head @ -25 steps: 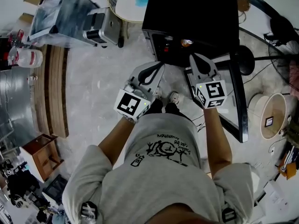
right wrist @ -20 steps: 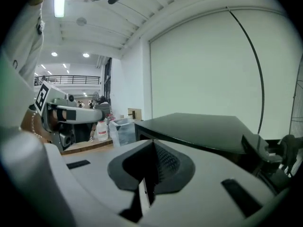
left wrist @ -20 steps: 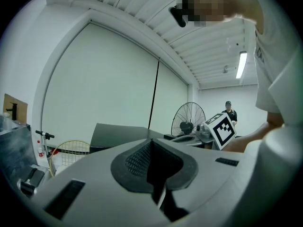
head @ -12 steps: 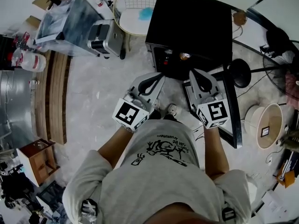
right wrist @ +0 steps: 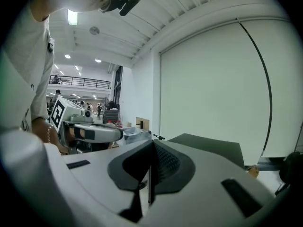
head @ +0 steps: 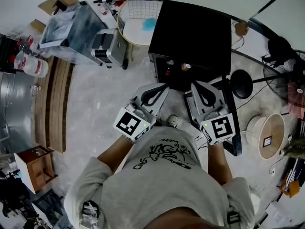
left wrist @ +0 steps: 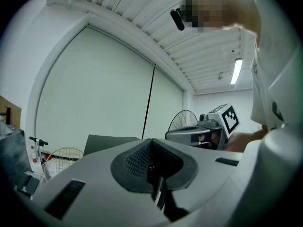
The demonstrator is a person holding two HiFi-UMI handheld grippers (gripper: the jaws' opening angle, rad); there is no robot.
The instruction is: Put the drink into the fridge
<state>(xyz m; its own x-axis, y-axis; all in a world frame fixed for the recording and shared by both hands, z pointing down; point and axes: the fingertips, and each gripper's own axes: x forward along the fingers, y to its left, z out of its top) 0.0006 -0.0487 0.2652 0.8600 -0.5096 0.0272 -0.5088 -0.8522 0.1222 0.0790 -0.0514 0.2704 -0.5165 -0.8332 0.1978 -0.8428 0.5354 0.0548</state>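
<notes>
**Entry: drink into fridge, door stage.**

1. Person's grey printed T-shirt (head: 162, 175), nearest the camera.
2. Left gripper (head: 163, 86), grey plastic with a black-and-white marker cube. Its ribbed black pads are pressed together with nothing between them.
3. Right gripper (head: 197, 85), of the same make. Its pads are likewise together and empty. Both tips hang just in front of the fridge.
4. Black cube-shaped fridge (head: 190, 27), with its front open.
5. Drink: it is in neither gripper. A small round copper-topped thing (head: 184, 67) shows inside the fridge's open front. It is probably the drink, though it is too small to be sure.
6. Black fridge door (head: 233, 137), swung wide to the right of the fridge, just beside the right gripper.

**Step in hand, as judged:** shutting that door.
- The right gripper is best placed for it, with jaws together and laid against the door near its free edge.
- It should swing the door in an arc toward the fridge, with the left gripper clear of the gap.
- The push should be gentle, because a small fridge may slide and its contents may topple.

**Surface:** pale marbled stone floor (head: 100, 94), left of the fridge.

**Room:**
- Silver-and-black boxy appliance (head: 108, 43), left of the fridge.
- Round white wire-grid frame (head: 136, 6), behind the fridge to the left.
- Black pedestal fan (head: 240, 84), right of the fridge.
- Cream round bin (head: 267, 132), farther to the right.
- Pale blank wall (right wrist: 213, 79), behind the fridge.
</notes>
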